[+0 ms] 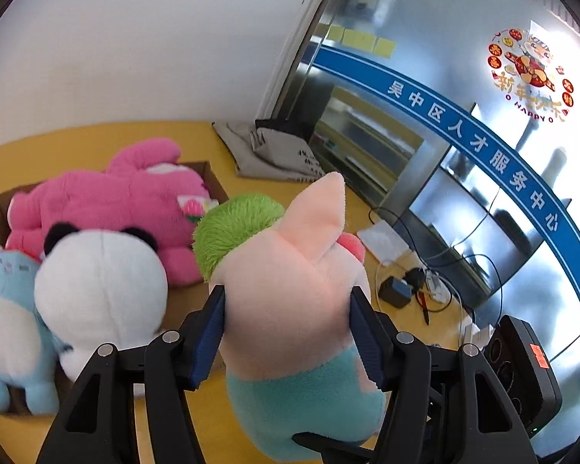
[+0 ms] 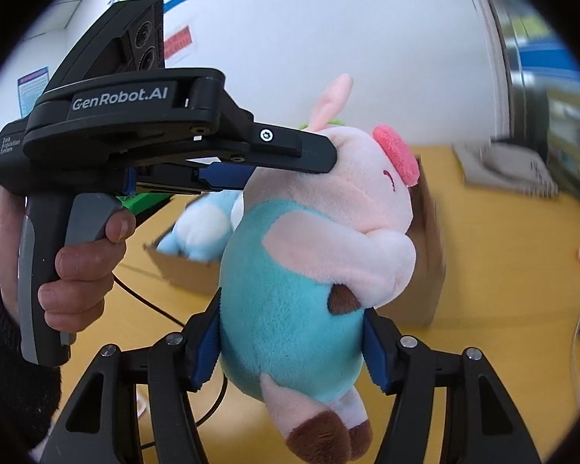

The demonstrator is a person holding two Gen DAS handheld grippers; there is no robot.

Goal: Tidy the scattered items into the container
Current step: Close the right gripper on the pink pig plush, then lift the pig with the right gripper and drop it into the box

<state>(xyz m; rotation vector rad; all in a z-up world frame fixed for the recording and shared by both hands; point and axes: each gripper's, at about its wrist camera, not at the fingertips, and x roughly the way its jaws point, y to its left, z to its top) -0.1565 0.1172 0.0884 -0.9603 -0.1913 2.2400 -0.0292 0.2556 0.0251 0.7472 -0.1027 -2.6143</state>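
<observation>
A pink pig plush (image 1: 290, 290) with green hair and a teal body hangs in the air, held by both grippers. My left gripper (image 1: 288, 332) is shut on its head. My right gripper (image 2: 290, 344) is shut on its teal belly (image 2: 286, 309). The left gripper (image 2: 290, 154) shows in the right wrist view, clamped on the pig's head, a hand on its handle. A cardboard box (image 1: 212, 181) on the yellow floor to the left holds a big pink plush (image 1: 120, 201), a white panda plush (image 1: 100, 282) and a blue plush (image 1: 11, 328).
A grey folded bag (image 1: 266, 150) lies by the glass wall. Cables, a black adapter (image 1: 396, 290) and white paper (image 1: 382, 241) lie on the floor at right. The box's side (image 2: 425, 255) stands behind the pig in the right wrist view.
</observation>
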